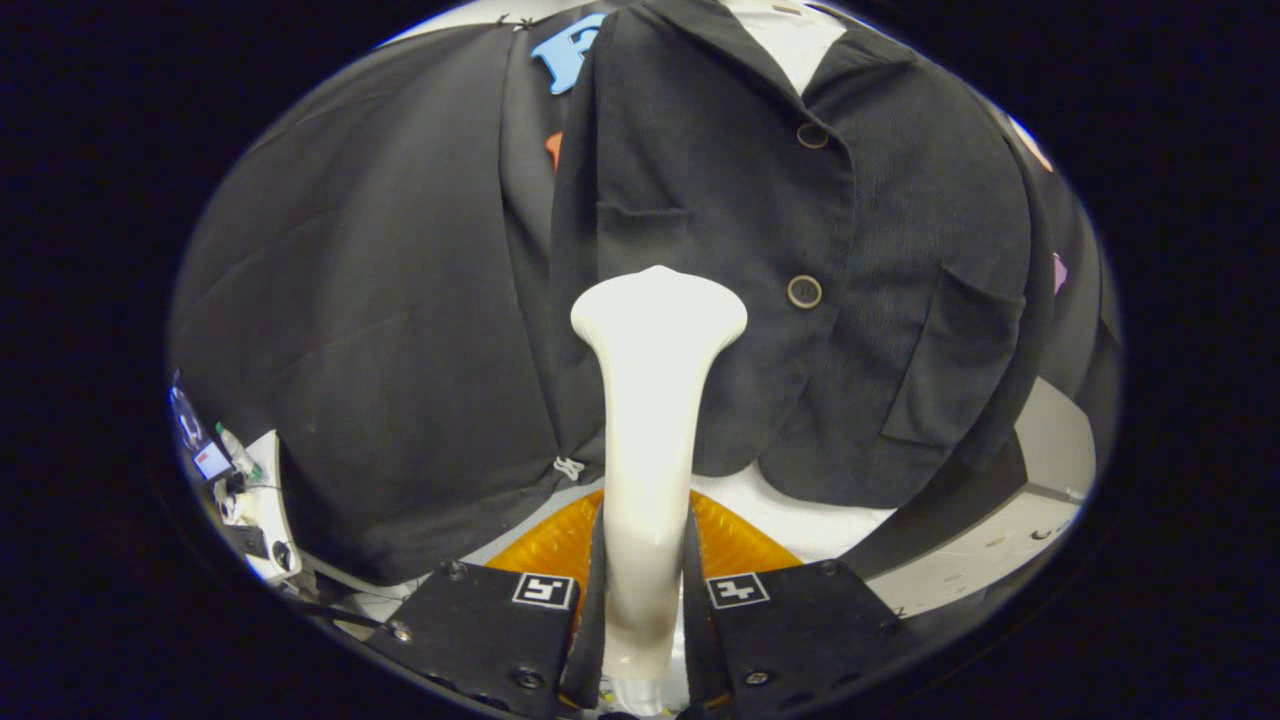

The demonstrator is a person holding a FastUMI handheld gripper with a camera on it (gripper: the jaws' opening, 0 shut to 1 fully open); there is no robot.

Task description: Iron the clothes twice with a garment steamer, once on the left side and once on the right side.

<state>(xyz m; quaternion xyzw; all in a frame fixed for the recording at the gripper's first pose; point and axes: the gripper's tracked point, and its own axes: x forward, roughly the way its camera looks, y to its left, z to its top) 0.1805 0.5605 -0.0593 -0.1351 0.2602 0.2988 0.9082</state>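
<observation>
Steamer point(655, 420) clamped in hand-held gripper point(645, 590) | head against jacket point(800, 250)

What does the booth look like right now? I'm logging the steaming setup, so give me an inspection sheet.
Surface: white base below the jacket hem.
Job's things: dark jacket hanging buttoned; white steamer upright, its head by the jacket's front panel beside the lower button.
Clutter: orange object behind the fingers; small devices off to the side.
Grippers: gripper shut on the steamer's handle.
Cables: thin dark lead near the devices.
Surroundings: black cloth wall.
</observation>
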